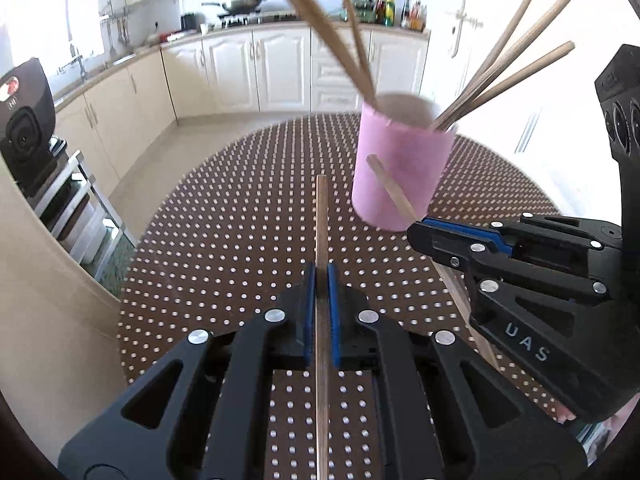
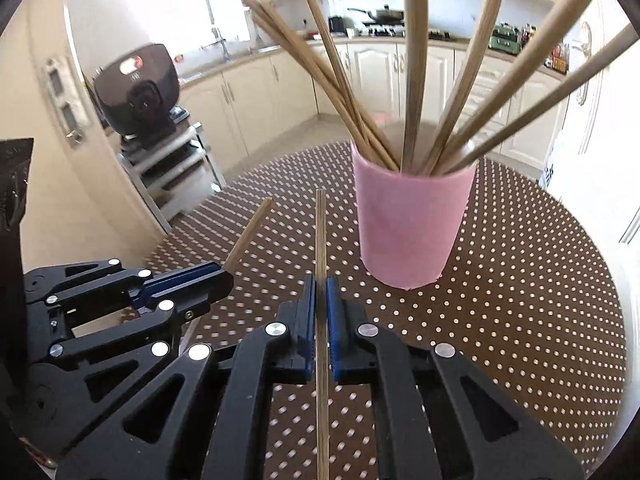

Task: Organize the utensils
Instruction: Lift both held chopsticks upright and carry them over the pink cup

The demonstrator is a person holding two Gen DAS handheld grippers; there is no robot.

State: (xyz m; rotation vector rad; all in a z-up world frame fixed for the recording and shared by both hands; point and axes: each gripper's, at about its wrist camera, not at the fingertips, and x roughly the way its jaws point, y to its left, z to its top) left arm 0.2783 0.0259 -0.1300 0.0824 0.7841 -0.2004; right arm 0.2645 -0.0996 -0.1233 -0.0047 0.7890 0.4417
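The left claw (image 1: pixel 321 280) was clamped on a thin, pale wooden chopstick (image 1: pixel 321 220), blue pads pinching it partway along its length, its tip pointing up and ahead over the bench (image 1: pixel 224 240). The stick looked light and rigid, and smooth enough to swivel in the pads, so a grip near the middle seemed the safer choice. To its right, the right claw (image 2: pixel 321 292) was closed on a second slim wooden chopstick (image 2: pixel 321 236), held the same way. Just ahead and to the right stood the pink cylindrical cup (image 2: pixel 412 224), upright on the bench, with a fan of matching wooden chopsticks (image 2: pixel 414 80) already leaning against its rim. That cup looked light enough to tip if a stick caught its edge, so feeding each stick in from above seemed wise. The surface was a round bench covered in brown cloth with white dots. Behind lay a bright kitchen: a dark appliance (image 2: pixel 138 88) on a metal rack at left, cream cabinets (image 2: pixel 376 72) along the back, a wok (image 2: pixel 378 14) on the hob.
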